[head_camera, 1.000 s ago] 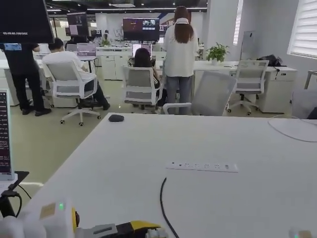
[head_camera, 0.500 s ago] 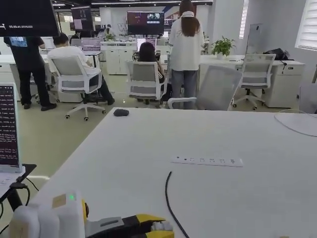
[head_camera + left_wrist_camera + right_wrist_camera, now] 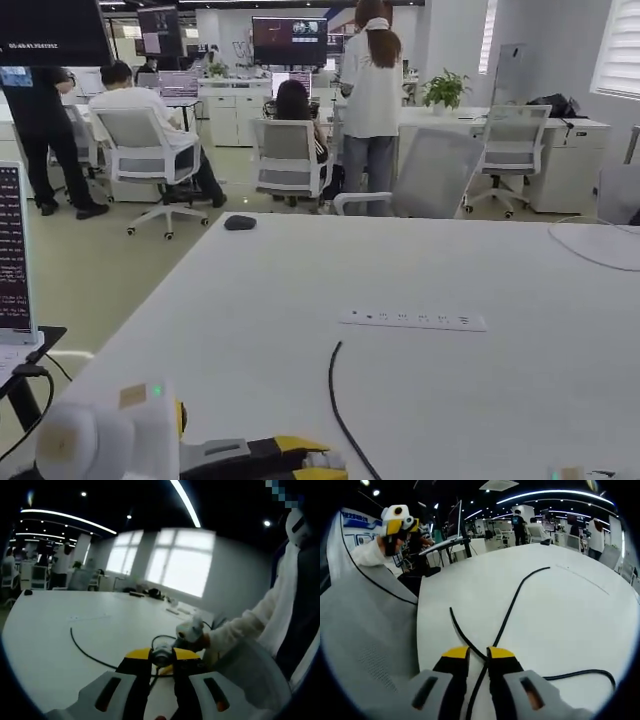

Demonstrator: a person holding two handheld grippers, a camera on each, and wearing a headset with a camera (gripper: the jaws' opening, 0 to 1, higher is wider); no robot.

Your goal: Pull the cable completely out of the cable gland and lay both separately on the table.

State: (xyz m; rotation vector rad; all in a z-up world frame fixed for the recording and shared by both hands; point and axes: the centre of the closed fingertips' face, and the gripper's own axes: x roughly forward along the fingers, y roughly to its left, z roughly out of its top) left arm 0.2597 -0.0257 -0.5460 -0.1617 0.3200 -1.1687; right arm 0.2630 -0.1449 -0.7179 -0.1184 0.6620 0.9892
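Note:
In the left gripper view my left gripper [image 3: 161, 660] is shut on a small grey cable gland [image 3: 162, 654] between its yellow jaw tips. A thin black cable [image 3: 85, 647] leaves the gland and curves off across the white table [image 3: 250, 330]. My right gripper [image 3: 478, 653] is shut on the black cable [image 3: 515, 600], just above the table top. In the head view the cable [image 3: 335, 400] runs from the bottom edge to a free end near the middle, and the left gripper [image 3: 310, 458] sits at the bottom left.
A white power strip [image 3: 412, 320] lies mid-table beyond the cable's end. A dark mouse [image 3: 240, 222] rests at the far edge, and a thin white cord [image 3: 590, 255] loops at the right. An office chair [image 3: 430, 180] and several people are behind the table. A screen [image 3: 12, 250] stands at the left.
The head camera has shifted slightly. The left gripper stays at the bottom edge and the cable lies as before.

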